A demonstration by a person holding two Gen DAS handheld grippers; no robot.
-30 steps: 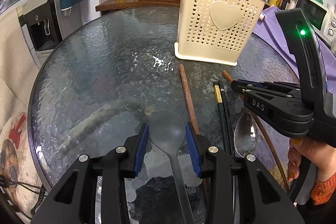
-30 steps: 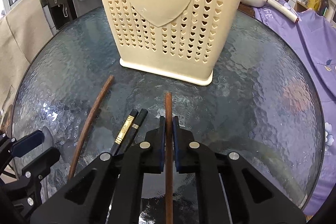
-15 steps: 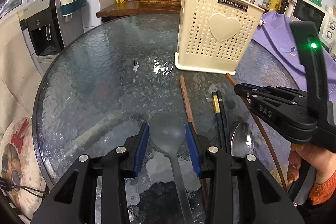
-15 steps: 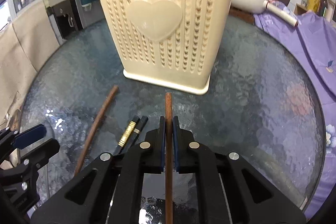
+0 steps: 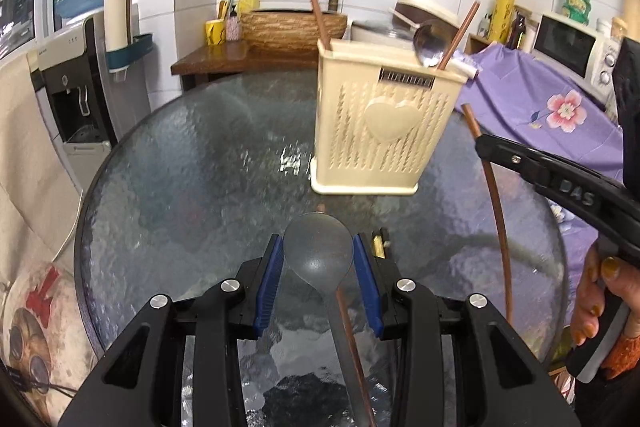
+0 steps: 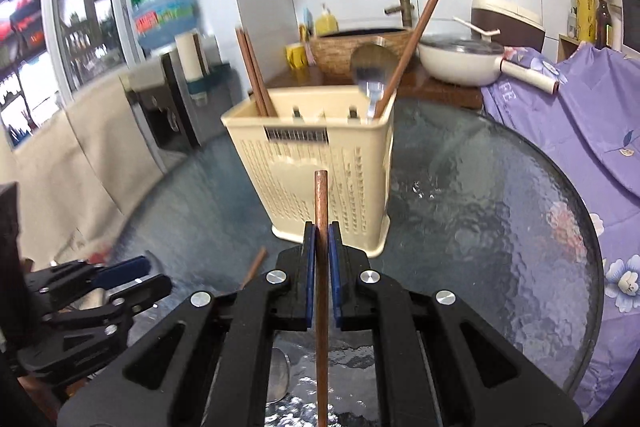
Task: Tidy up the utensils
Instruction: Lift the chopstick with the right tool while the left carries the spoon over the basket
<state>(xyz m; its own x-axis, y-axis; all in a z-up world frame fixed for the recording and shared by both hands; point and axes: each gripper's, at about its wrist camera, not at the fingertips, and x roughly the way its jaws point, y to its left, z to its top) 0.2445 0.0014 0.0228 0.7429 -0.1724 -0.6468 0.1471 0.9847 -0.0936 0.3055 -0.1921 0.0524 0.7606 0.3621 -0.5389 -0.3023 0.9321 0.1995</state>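
My left gripper (image 5: 318, 255) is shut on the bowl of a grey spoon (image 5: 318, 247), held above the round glass table (image 5: 192, 187). My right gripper (image 6: 321, 235) is shut on a brown chopstick (image 6: 321, 195) that points up toward the cream utensil basket (image 6: 320, 167). The left wrist view shows the right gripper (image 5: 482, 147) at the right, level with the basket (image 5: 380, 131), the chopstick (image 5: 496, 207) hanging below it. The basket holds brown chopsticks (image 6: 256, 75) and a metal spoon (image 6: 372, 67). The left gripper (image 6: 136, 283) appears low on the left.
On the glass lie another brown chopstick (image 5: 348, 327), black chopsticks (image 5: 378, 247) and a metal spoon (image 6: 280, 367). A purple cloth (image 6: 580, 115) borders the table's right side. A water dispenser (image 5: 80, 87) stands left. A wooden counter with a basin (image 5: 288, 27) lies behind.
Both grippers have risen from the table, each keeping its utensil. The right one rose more and tilted up, so the basket's top and contents now show.
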